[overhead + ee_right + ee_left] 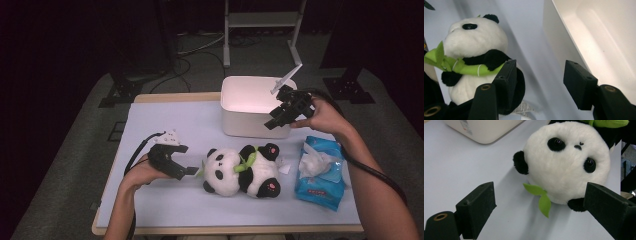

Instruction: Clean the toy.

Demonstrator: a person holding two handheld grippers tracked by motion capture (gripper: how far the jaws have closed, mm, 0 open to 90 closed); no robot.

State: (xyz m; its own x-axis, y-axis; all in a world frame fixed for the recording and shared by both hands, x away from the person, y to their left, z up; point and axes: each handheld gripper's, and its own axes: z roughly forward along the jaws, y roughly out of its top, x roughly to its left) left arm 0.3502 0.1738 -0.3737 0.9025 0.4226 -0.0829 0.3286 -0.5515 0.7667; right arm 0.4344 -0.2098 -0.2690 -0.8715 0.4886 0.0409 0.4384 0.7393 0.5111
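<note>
Panda (240, 170) lies on the tabletop (165, 125) at three o'clock, just beside the wide-open, empty left hand-held gripper (186, 173).

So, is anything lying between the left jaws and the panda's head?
Nothing visible does. In the left gripper view the left gripper has open jaws framing the panda, with bare table between them and a green leaf of the toy itself. The white bin and wipes pack sit off to the side.
</note>
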